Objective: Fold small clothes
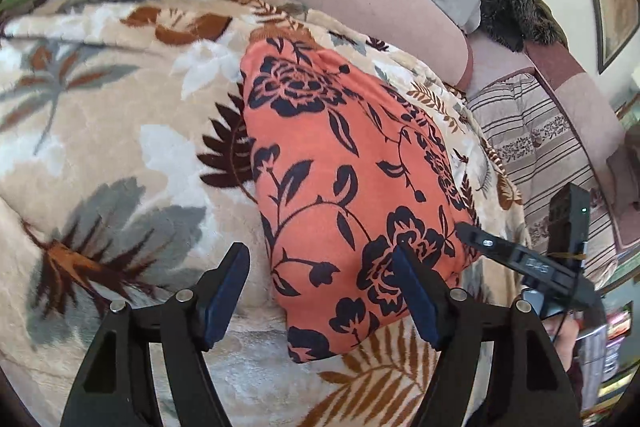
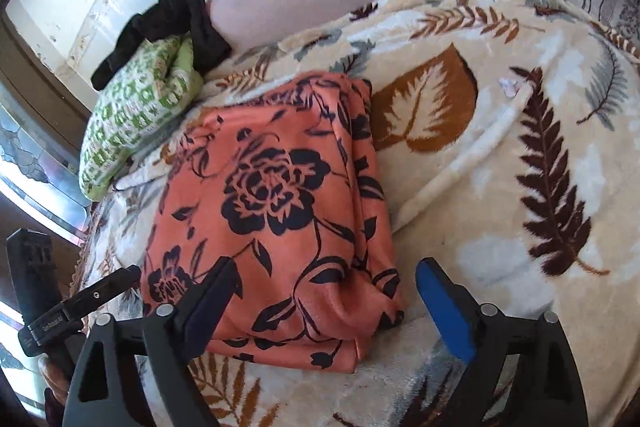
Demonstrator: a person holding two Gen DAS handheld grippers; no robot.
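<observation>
We've got the folded orange floral garment (image 2: 276, 211) lying on the leaf-print blanket (image 2: 500, 155), left gripper (image 1: 320, 259) and right gripper (image 2: 326, 275) both spread wide, holding nothing.

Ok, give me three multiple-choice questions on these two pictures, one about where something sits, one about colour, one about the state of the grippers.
1. Where does the black crumpled garment lie?
A. On the green-and-white patterned cloth bundle
B. Under the orange cloth
C. In the right gripper

2. What colour is the flower print on the folded orange floral cloth?
A. White
B. Black
C. Green

3. How do the left gripper and right gripper stand?
A. Both open, empty
B. Both shut
C. Left holds the cloth

Answers: 1 A, it drapes over the bundle's top; 2 B, dark roses on orange; 3 A, fingers spread, nothing between.
</observation>
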